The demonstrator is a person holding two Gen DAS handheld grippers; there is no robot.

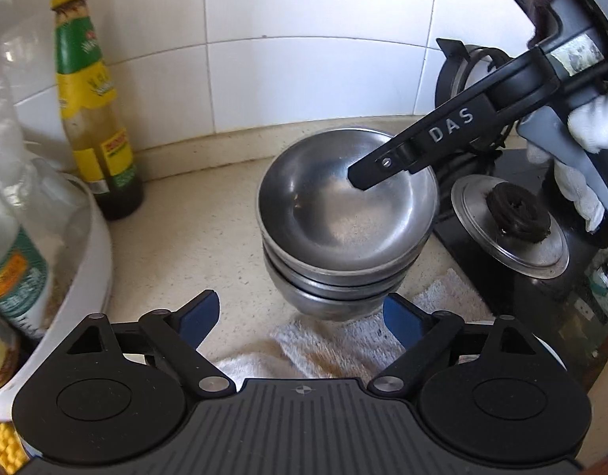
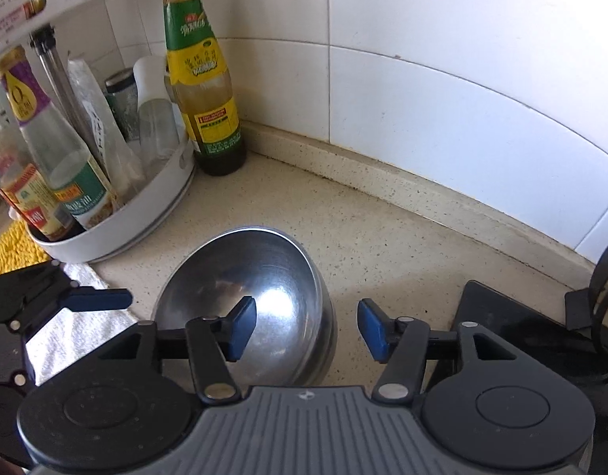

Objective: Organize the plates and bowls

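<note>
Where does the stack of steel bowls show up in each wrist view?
Left wrist: the stack of steel bowls sits centre frame, the right tool reaching into the top bowl.
Right wrist: lower centre, between this tool's open fingers.
Shared landmark: the yellow-capped sauce bottle against the tiled wall.

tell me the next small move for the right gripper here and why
Probably lift the right gripper straight up and away. Its jaws are open, one finger inside the top bowl, the other outside the rim, and the bowl already sits nested on the stack of steel bowls, so the placement looks done.
</note>
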